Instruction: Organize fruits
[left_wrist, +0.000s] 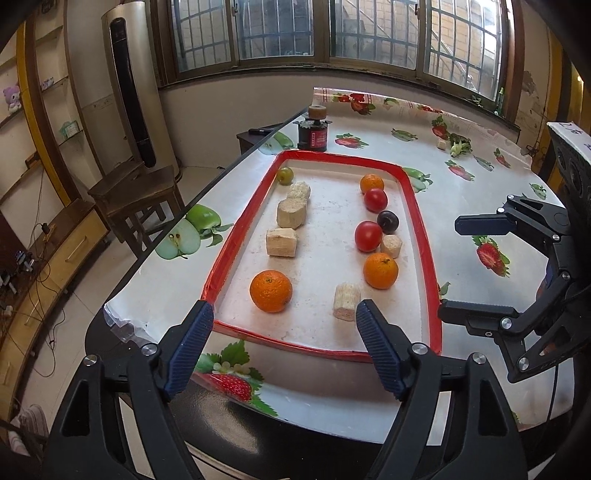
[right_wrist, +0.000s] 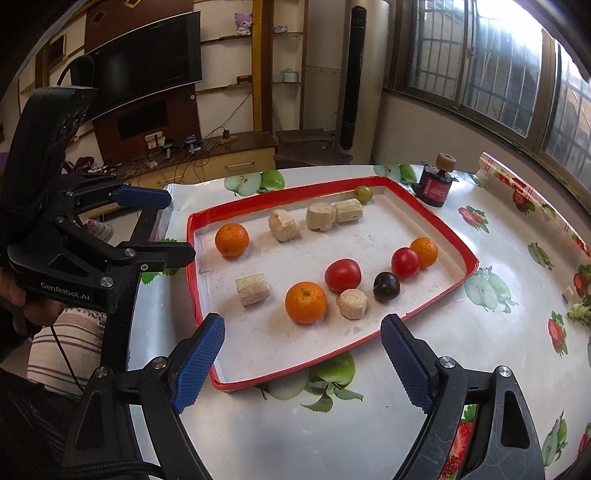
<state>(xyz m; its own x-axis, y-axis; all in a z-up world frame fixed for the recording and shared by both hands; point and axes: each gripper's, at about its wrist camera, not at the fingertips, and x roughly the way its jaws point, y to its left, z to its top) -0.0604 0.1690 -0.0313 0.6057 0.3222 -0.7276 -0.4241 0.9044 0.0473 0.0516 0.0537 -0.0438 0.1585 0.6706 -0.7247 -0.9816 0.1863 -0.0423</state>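
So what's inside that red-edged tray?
The tray holds three oranges, two tomatoes, a dark plum, a green grape and five beige blocks. Nothing looks covered.

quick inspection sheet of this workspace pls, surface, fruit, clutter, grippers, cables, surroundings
surface: table under a glossy fruit-print cover; red-rimmed tray lies on it.
job's things: all in the tray: three oranges, nearest; two tomatoes; dark plum; green grape in the far corner.
clutter: six beige cylinder blocks in the tray, one; red-and-black device beyond the tray; green scrap on the cover.
grippers: left gripper open, empty; right gripper open, empty; both at the tray's near edge.
cables: loose wires on the floor, by the TV cabinet.
surroundings: barred windows, tower air conditioner, wooden chair, TV.
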